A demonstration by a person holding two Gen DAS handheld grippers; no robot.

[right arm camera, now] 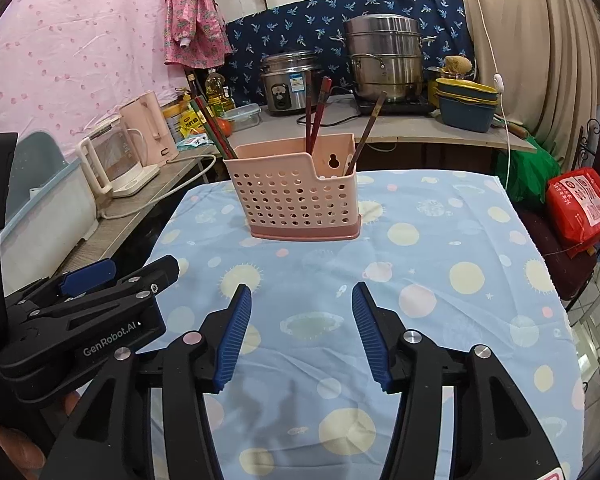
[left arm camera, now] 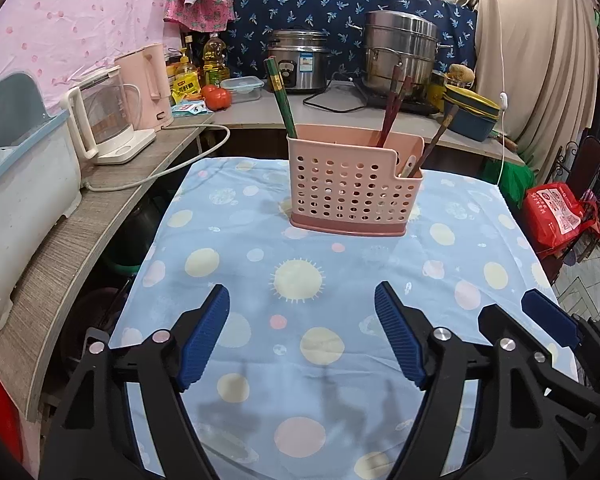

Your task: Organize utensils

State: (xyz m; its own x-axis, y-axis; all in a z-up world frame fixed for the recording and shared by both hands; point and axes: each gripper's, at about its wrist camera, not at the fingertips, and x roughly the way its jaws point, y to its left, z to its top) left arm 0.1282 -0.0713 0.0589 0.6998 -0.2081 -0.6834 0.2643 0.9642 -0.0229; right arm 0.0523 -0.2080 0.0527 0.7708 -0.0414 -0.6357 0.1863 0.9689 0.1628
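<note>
A pink perforated utensil holder [left arm camera: 352,184] [right arm camera: 296,196] stands upright at the far middle of the table with the blue patterned cloth [left arm camera: 260,280] [right arm camera: 440,280]. It holds green chopsticks [left arm camera: 282,100] [right arm camera: 214,130] at its left, red-brown chopsticks [left arm camera: 394,106] [right arm camera: 318,108] in the middle, and a dark-handled utensil [left arm camera: 438,140] [right arm camera: 366,130] plus a white one [left arm camera: 408,165] in its low right compartment. My left gripper [left arm camera: 302,340] and right gripper [right arm camera: 302,338] are both open and empty, side by side over the near cloth, well short of the holder.
A wooden counter on the left carries a glass kettle [left arm camera: 104,116], a pink kettle [right arm camera: 150,128] and a dish rack [left arm camera: 16,200]. Behind the table are a rice cooker [left arm camera: 300,60], a steel steamer pot [right arm camera: 384,60], stacked bowls [right arm camera: 466,104], oil bottles and a tomato. A red bag [right arm camera: 580,208] sits on the right.
</note>
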